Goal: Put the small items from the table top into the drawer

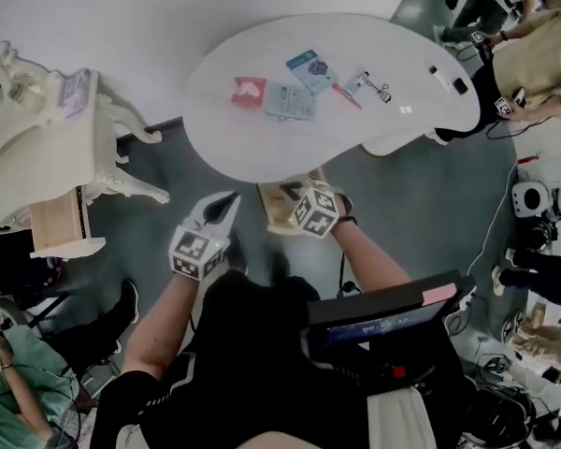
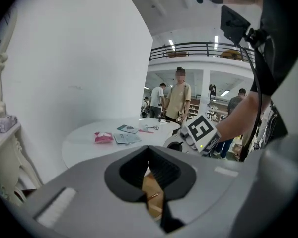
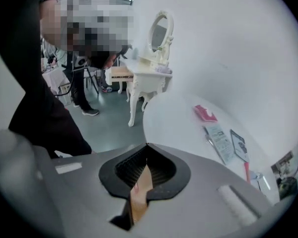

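Several small items lie on the white oval table [image 1: 262, 148]: a red packet [image 1: 249, 90], a pale blue packet [image 1: 291, 101], a darker blue packet [image 1: 309, 68], a red pen [image 1: 348, 94], spectacles [image 1: 380, 90] and black bits [image 1: 449, 78]. A tan wooden drawer [image 1: 282, 204] juts out under the table's near edge. My left gripper [image 1: 230, 200] hangs just left of the drawer, jaws together and empty. My right gripper [image 1: 297, 202] sits over the drawer, tips meeting, with tan wood showing below them. In the left gripper view the left gripper [image 2: 149, 148] faces the red packet [image 2: 104, 137].
A cream dressing table [image 1: 47, 120] with its own open drawer [image 1: 61, 224] stands at the left. People stand beyond the table's right end [image 1: 542, 45], and another sits at bottom left [image 1: 9, 391]. Cables and gear litter the floor at right [image 1: 533, 223].
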Demonstrator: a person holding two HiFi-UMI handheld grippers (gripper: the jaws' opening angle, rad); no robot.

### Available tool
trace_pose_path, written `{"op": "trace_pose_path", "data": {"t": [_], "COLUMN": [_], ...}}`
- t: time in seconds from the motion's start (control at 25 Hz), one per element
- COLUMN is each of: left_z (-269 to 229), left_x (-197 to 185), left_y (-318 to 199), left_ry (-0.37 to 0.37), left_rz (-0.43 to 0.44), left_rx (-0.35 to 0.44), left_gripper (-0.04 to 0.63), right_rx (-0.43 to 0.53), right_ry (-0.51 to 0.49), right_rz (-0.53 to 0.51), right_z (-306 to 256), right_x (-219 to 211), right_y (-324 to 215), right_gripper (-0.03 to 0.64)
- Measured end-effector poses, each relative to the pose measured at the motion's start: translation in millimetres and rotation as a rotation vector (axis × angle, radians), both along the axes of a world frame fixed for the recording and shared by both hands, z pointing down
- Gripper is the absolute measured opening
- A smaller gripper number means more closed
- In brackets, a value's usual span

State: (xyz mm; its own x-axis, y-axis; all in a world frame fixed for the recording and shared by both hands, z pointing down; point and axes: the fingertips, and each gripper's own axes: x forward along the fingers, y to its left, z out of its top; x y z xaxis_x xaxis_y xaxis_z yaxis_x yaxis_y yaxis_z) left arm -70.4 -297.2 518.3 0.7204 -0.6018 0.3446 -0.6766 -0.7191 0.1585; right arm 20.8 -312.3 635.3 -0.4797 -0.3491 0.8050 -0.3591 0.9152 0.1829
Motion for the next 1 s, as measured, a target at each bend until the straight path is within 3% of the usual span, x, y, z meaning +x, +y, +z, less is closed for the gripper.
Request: {"op": "trace_pose_path", "data": {"t": [0.44, 0.76, 1.0], "left_z": [-54, -89, -112], "left_x": [-11, -18, -21], "left_y": [-4, -21, -29], "left_ry": [0.069, 0.103, 0.145], "left_rz": [-0.036, -0.152, -0.185], "left_rx": [0.087, 0.160, 0.167], "left_gripper": [0.000, 0.000, 0.000], "right_rx": [0.126, 0.138, 0.197], "right_ry": [-0.305, -0.681, -0.795], "right_rz": [0.237, 0.496, 0.534], "right_z": [-111, -191, -234], "right_x": [-7, 10, 7], "right_y": [-13, -32, -29], "right_gripper": [0.003, 0.003, 0.002]}}
